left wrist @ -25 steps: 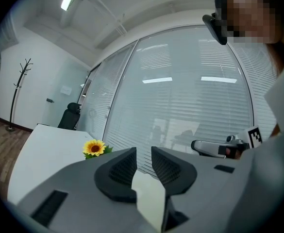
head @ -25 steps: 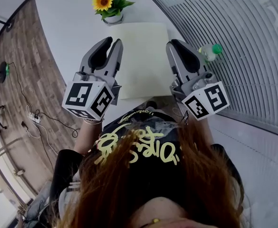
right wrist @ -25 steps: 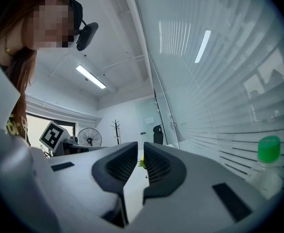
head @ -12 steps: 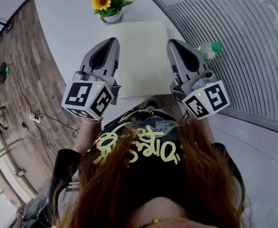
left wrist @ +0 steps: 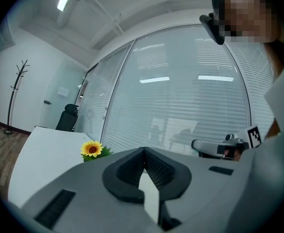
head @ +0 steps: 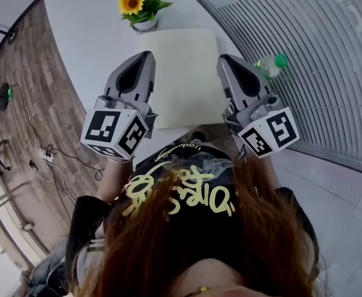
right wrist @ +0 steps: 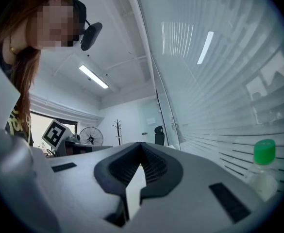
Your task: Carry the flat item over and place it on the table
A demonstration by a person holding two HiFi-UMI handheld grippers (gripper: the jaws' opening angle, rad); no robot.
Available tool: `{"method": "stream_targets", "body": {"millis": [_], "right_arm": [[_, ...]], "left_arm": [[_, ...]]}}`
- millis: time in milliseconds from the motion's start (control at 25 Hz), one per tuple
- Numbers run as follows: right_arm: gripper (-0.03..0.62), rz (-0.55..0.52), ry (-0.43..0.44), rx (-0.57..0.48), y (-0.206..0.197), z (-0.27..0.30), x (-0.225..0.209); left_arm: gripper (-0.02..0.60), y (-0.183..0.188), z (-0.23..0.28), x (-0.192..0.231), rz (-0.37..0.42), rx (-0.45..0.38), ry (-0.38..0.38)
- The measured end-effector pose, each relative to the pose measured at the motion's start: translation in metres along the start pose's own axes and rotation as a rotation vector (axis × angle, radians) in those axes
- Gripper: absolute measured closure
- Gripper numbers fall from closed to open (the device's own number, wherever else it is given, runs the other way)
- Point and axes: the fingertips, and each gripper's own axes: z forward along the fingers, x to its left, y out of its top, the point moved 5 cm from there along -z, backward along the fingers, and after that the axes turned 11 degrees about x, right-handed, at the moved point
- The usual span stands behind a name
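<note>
Tongs check: your left tongs [head: 148,54] clamp the left edge of the flat cream rectangular sheet [head: 184,73]. Your right tongs [head: 221,59] clamp its right edge.

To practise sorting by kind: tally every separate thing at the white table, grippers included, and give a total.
grippers: 2 (left gripper, right gripper)
flat pale sheet: 1
potted sunflower: 1
green-capped bottle: 1
total: 5

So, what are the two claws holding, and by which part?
The pale flat sheet: left claw grips its left edge, right claw its right edge.
</note>
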Motion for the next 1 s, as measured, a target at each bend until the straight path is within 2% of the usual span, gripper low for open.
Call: {"method": "stream_targets", "body": {"millis": [1000], "right_arm": [[0.591, -0.001, 0.016, 0.037, -0.003, -0.013, 0.001]], "left_arm": [[0.589, -0.001, -0.005, -0.016, -0.016, 0.003, 0.01]]}}
